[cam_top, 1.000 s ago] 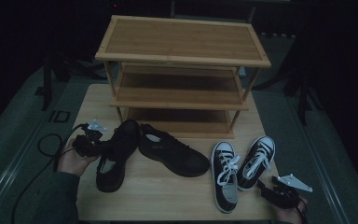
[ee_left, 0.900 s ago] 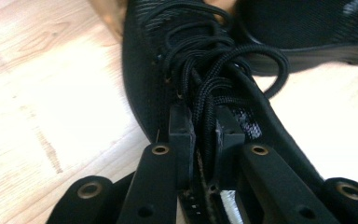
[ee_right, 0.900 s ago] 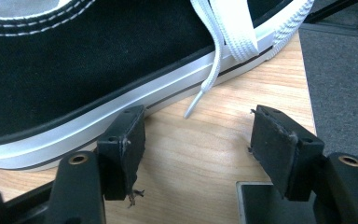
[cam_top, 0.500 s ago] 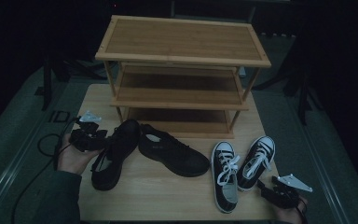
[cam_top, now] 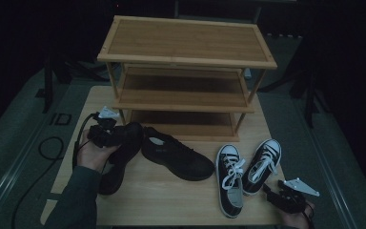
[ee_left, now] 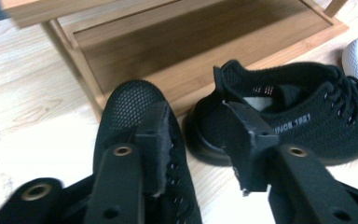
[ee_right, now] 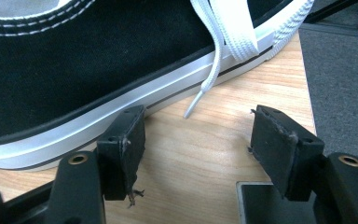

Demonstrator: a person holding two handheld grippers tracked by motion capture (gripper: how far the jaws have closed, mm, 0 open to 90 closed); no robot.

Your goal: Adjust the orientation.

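Here, a pale wooden table (cam_top: 171, 200) stands on grey carpet (cam_top: 9, 157) amid darkness.

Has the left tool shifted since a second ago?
Yes. The left tool has moved up-table toward the shoe rack's front left leg, its jaws just closing partway.
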